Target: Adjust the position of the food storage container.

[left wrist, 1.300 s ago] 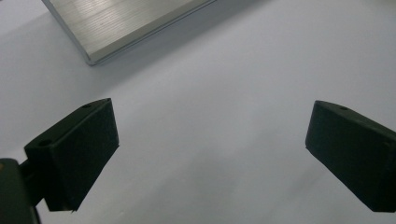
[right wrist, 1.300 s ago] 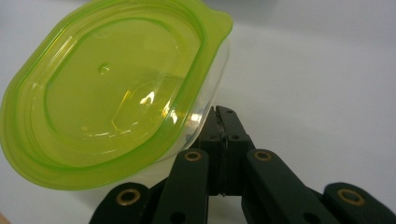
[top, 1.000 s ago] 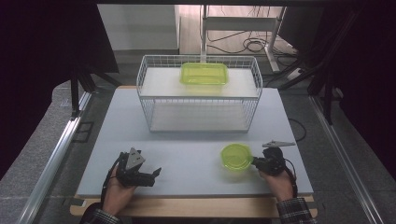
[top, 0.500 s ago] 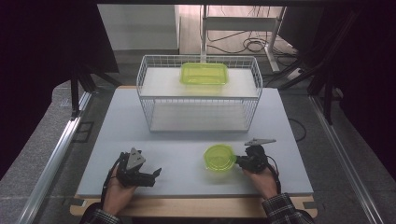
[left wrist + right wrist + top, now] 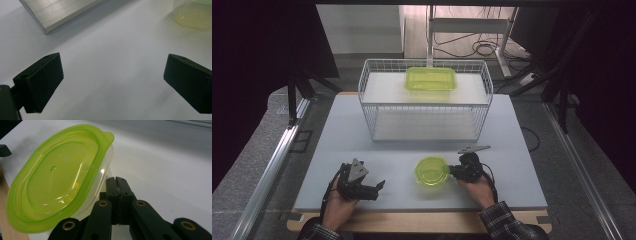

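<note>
left gripper (image 5: 380,186): black body, grey three-cornered plate on top, blocky matte black jaws | right gripper (image 5: 453,171): black linkage arms joined by brass-coloured rivets, black cable attached | sleeves (image 5: 503,221): dark checked fabric is worn at both wrists

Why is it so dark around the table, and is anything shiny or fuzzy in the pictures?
High view: the room's sides are nearly black, while light falls on the white table. Left gripper view: the metal bar shines with a bright streak, and the yellow-green patch in the corner looks fuzzy. Right gripper view: the green lid carries small glare spots.
</note>
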A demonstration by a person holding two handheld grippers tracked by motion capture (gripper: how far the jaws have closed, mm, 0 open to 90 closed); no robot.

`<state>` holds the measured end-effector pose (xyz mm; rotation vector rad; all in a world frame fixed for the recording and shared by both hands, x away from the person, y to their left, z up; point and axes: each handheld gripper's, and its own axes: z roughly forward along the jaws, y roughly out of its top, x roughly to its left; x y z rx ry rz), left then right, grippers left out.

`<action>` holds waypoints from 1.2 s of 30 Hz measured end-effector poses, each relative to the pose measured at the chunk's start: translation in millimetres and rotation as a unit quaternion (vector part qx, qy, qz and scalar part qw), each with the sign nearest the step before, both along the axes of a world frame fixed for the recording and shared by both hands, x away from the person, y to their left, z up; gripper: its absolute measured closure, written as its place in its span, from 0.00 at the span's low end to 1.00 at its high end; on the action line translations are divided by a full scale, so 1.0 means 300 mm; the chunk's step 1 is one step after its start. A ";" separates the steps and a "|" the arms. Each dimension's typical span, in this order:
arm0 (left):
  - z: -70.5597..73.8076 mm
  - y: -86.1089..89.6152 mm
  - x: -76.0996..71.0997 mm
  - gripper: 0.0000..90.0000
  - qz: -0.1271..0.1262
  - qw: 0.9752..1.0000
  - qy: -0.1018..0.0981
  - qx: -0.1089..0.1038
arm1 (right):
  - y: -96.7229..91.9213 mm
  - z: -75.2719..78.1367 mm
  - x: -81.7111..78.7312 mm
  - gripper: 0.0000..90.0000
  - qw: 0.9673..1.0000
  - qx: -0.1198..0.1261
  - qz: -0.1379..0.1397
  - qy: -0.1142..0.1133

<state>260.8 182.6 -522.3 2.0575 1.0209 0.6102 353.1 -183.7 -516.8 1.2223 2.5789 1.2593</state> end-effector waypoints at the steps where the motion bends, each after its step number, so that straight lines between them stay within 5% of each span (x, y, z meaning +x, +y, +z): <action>1: 0.000 0.000 0.000 0.03 0.000 1.000 0.000 0.000 | 0.000 0.000 0.000 0.99 1.000 0.000 0.000 0.000; 10: 0.001 -0.002 -0.001 0.03 -0.002 1.000 -0.001 0.002 | 0.057 -0.004 0.005 0.99 1.000 -0.013 0.018 -0.007; 22: 0.000 -0.002 -0.001 0.03 -0.001 1.000 0.000 0.004 | -0.021 0.051 -0.012 0.87 0.998 -0.038 0.001 -0.059; 27: -0.001 -0.003 -0.001 0.03 0.000 1.000 0.000 0.005 | -0.063 0.081 -0.027 0.72 0.996 -0.037 -0.004 -0.087; 32: -0.001 -0.002 -0.001 0.03 0.001 1.000 0.000 0.005 | -0.085 0.095 -0.034 0.38 0.993 -0.040 -0.002 -0.110; 36: 0.000 -0.002 -0.001 0.03 0.000 1.000 0.000 0.005 | -0.087 0.092 -0.037 0.25 0.993 -0.044 -0.002 -0.114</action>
